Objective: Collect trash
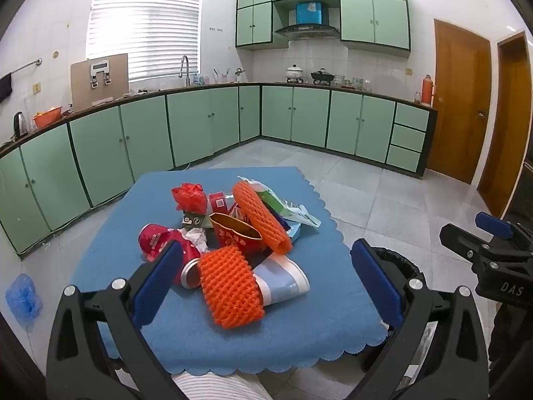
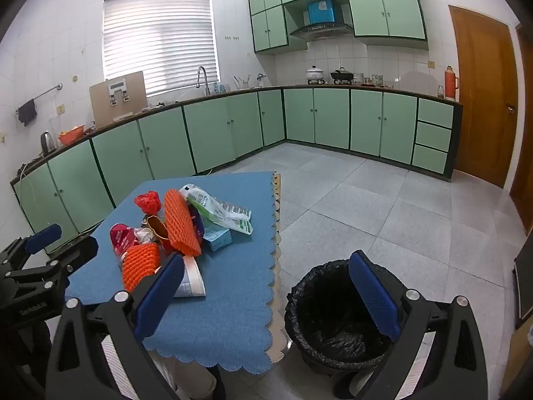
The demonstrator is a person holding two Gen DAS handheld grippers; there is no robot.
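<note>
A heap of trash lies on the blue table cloth (image 1: 186, 330): an orange foam net (image 1: 231, 288) nearest me, a longer orange net (image 1: 261, 216), a crushed red can (image 1: 160, 241), a red plastic bag (image 1: 188, 195), a red and gold pouch (image 1: 236, 235) and a green and white wrapper (image 2: 220, 211). My left gripper (image 1: 266, 280) hovers open over the near net, touching nothing. My right gripper (image 2: 266, 286) is open above the table's right edge, beside the black-lined trash bin (image 2: 333, 316) on the floor. The right gripper's blue pad (image 1: 493, 225) shows at the right edge of the left wrist view.
Green kitchen cabinets (image 1: 206, 123) run along the far walls with a sink and stove on the counter. A wooden door (image 1: 461, 100) stands at the right. Grey tiled floor (image 2: 383, 206) surrounds the table. A blue bag (image 1: 23, 295) lies on the floor at the left.
</note>
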